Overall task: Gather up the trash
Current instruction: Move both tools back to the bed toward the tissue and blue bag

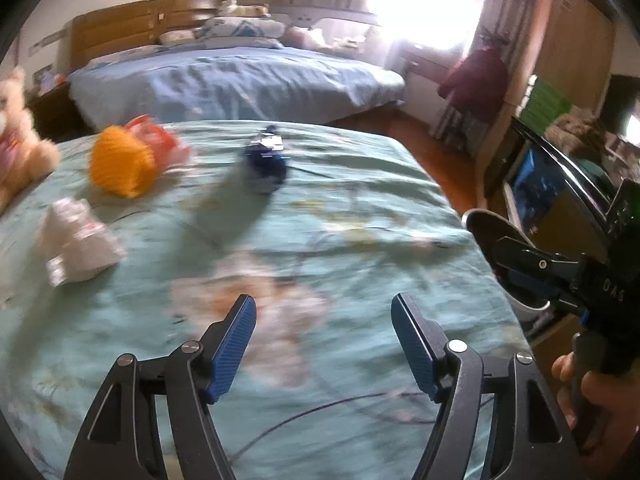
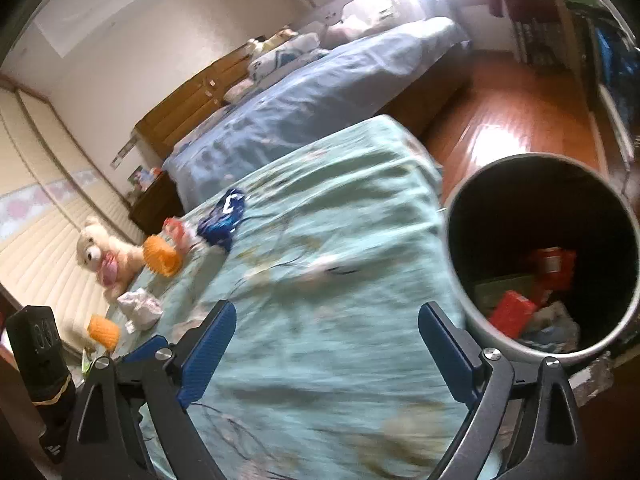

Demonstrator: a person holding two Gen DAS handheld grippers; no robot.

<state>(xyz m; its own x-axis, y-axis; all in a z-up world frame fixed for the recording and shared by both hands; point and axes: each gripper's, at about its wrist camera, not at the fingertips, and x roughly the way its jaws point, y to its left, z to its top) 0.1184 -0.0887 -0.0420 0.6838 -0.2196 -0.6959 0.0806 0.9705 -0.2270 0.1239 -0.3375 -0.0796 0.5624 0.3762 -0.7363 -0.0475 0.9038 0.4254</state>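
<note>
Trash lies on a green bedspread [image 1: 320, 208]: a crumpled white wrapper [image 1: 78, 246] at left, an orange netted ball [image 1: 120, 162] with a red-and-white wrapper [image 1: 164, 140] behind it, and a dark blue wrapper [image 1: 266, 160] in the middle. My left gripper [image 1: 324, 344] is open and empty above the near bedspread. My right gripper [image 2: 326, 344] is open and empty over the bed's edge, next to a grey trash bin [image 2: 460, 264] holding red wrappers. The right view also shows the blue wrapper [image 2: 222, 220], the white wrapper [image 2: 140, 306] and a second orange ball [image 2: 104, 332].
A plush bear [image 1: 16, 148] sits at the bed's left side. A second bed with a blue cover [image 1: 240, 80] stands behind. Wooden floor [image 2: 512, 120] lies to the right, with shelves and a cabinet beyond. The right gripper and hand [image 1: 580, 288] show at the right.
</note>
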